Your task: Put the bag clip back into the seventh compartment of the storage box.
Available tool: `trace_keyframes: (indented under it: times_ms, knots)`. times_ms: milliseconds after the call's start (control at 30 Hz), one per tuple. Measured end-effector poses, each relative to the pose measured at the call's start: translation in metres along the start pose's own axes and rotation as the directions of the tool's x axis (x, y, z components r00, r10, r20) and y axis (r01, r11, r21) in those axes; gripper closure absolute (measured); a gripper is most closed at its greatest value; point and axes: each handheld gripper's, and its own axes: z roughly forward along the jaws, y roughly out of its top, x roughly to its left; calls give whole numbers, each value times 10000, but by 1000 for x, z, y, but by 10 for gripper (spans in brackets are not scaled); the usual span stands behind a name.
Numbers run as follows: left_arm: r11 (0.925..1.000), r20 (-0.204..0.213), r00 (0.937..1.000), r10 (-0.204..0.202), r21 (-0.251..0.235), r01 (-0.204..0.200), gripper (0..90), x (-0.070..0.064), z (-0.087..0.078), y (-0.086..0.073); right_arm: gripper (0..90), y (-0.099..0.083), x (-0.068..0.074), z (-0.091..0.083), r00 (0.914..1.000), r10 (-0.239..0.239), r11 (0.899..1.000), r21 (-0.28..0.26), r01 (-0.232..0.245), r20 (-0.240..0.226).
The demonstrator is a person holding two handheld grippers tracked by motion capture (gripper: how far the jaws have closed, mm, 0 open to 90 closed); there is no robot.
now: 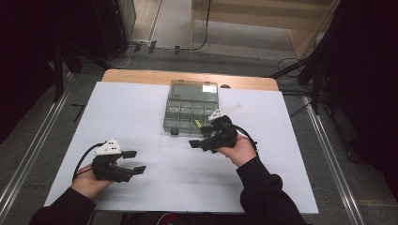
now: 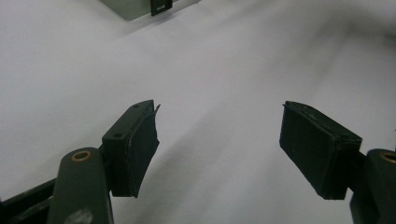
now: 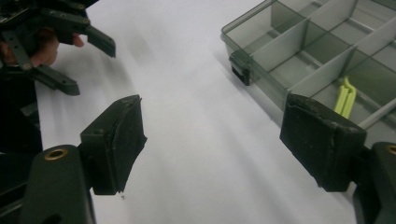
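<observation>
Centrally, a clear compartment box (image 1: 191, 108) is seen lying on the white sheet (image 1: 141, 108) that covers the table (image 1: 187, 77), toward its far edge, with its lid folded back behind it. The box is divided by grey partitions, and a yellow-green clip (image 3: 344, 97) is seen lying in one of its near compartments; a black latch (image 3: 240, 66) is fixed on its front wall. The right gripper (image 1: 201, 137) is held just in front of the box, near its front right corner, and is pointed leftward; in the right gripper view its jaws are spread wide with nothing between them, and one pad (image 3: 322, 140) is seen just in front of the compartment with the clip. The left gripper (image 1: 134, 161) is held low over the near left part of the sheet, well apart from the box; its jaws are likewise parted widely and nothing is gripped. A corner of the box is glimpsed at the top of the left gripper view.
</observation>
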Motion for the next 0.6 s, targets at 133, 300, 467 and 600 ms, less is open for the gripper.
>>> trace_keyframes:
  times_ms: [133, 300, 467, 600]
  knots:
    - [10000, 6, 10000, -3, 2, 3, 270, 0, 0, 0, 216, -6, 5, -2, 9999, -110, 9999, 85, 110, 30]
    - [10000, -15, 10000, -11, 7, 11, 270, 0, 0, 0, 195, -16, 8, -4, 9999, -70, 9999, 73, 69, 142]
    - [10000, -18, 10000, -1, 40, 2, 270, 0, 1, 0, 195, -27, 9, -6, 9996, -1, 9998, 223, -5, 283]
    - [10000, -27, 10000, 0, 52, 0, 270, 0, 1, 0, 195, -38, 8, -9, 9991, 17, 9997, 226, -26, 433]
